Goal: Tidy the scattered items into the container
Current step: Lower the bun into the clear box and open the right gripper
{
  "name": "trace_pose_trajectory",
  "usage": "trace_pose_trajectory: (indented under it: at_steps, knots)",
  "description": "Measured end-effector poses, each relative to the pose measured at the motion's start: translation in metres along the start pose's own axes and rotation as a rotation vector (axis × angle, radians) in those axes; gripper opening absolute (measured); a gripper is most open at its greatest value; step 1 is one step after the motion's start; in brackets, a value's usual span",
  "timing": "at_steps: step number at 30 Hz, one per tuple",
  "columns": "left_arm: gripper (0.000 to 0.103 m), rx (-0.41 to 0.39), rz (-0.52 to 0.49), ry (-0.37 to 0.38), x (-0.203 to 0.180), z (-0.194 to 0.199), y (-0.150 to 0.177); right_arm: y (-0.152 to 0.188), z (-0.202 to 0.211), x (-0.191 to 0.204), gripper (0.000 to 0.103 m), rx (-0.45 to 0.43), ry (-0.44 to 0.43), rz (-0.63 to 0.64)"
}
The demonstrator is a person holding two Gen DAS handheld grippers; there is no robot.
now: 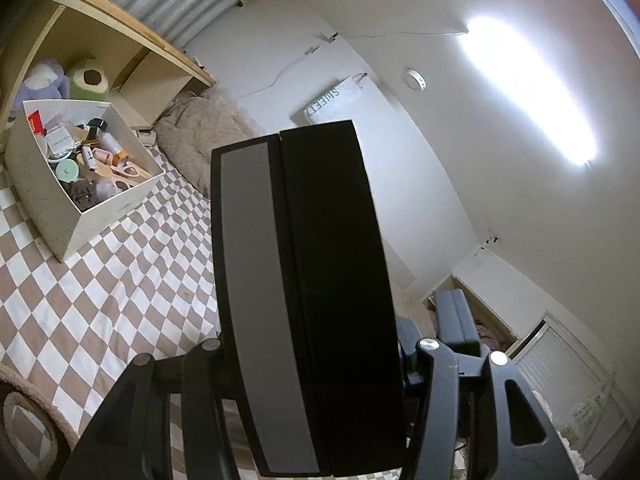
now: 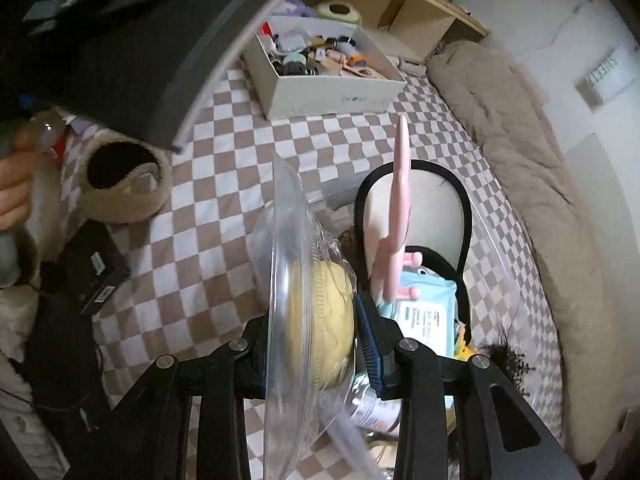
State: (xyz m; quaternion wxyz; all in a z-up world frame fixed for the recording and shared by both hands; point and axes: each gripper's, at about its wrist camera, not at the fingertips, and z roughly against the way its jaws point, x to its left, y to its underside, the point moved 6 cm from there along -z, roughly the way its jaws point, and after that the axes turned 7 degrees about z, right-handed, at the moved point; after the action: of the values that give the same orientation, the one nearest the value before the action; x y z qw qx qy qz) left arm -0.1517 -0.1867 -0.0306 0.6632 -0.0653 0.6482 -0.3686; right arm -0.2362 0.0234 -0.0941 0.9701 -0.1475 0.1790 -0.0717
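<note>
The left claw pinches a black-and-grey box; the right claw pinches a clear packet, seemingly holding something yellow. Farther off, the filled white container sits on the checkered bed.

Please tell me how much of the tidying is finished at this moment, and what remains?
Partly done. The white box on the checkered sheet already holds many small items. In hand: the left gripper grips a black and grey box; the right gripper grips a clear packet with something yellow. Left on the bed: a pink item, a blue pack, a small black box and more.
</note>
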Motion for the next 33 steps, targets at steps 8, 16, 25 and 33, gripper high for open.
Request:
trace_pose_trajectory:
  at_steps: [8, 16, 25, 33]
  knots:
    - [0.052, -0.002, 0.036, -0.007, 0.015, -0.002, -0.005, -0.015, -0.033, -0.007, 0.035, 0.045, -0.105, -0.011]
    - [0.053, 0.004, 0.032, -0.016, 0.016, -0.004, -0.002, -0.023, -0.049, -0.007, 0.035, 0.051, -0.049, 0.022]
    - [0.053, 0.016, 0.025, -0.010, 0.012, -0.005, 0.001, -0.019, -0.046, 0.003, 0.042, 0.082, 0.025, 0.050]
    - [0.053, 0.022, 0.012, -0.009, 0.009, -0.006, 0.003, -0.018, -0.022, 0.003, 0.085, 0.043, 0.015, 0.013]
